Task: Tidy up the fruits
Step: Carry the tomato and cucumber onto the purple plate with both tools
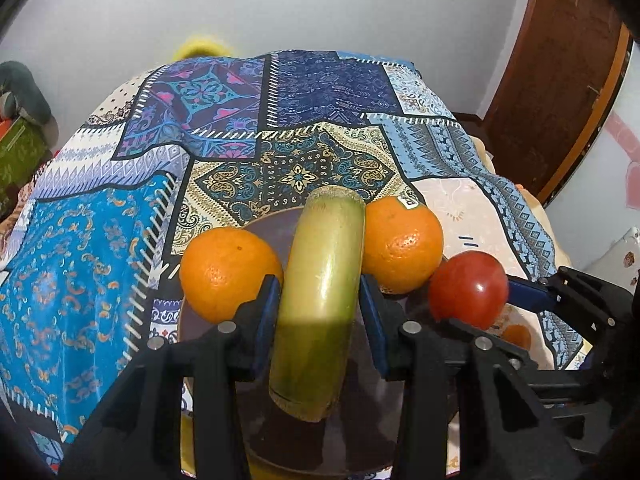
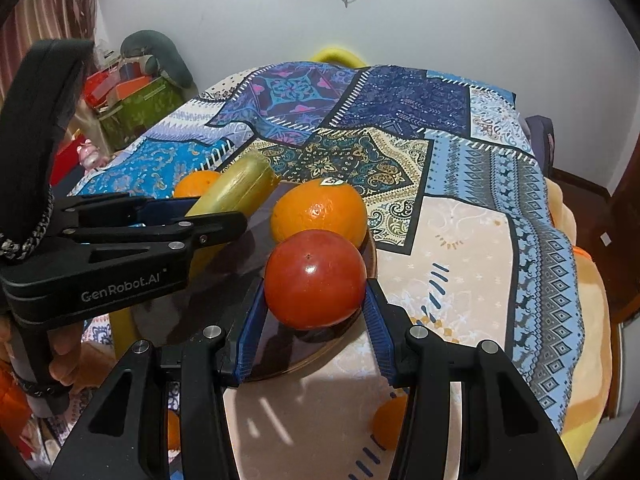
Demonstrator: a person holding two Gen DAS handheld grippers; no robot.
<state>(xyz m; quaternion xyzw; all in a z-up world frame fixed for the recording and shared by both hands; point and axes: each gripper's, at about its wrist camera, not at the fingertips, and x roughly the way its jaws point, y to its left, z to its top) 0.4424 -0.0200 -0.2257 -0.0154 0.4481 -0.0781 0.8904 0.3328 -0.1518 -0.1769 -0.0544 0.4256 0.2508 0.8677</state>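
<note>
Two oranges (image 1: 230,274) sat on the plate (image 2: 256,240) while the left gripper (image 1: 318,308) clasped a cucumber (image 1: 320,280) and the right gripper (image 2: 316,312) a tomato (image 2: 315,278) over it, neither yet set down.

Black grippers (image 2: 314,316), blue pads (image 2: 252,320) (white "GenRobot.AI" lettering), seemingly ribbed

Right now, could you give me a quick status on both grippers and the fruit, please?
Left gripper shut on cucumber. Right gripper shut on tomato. Both over the brown plate; two oranges already there, crowding it.
</note>
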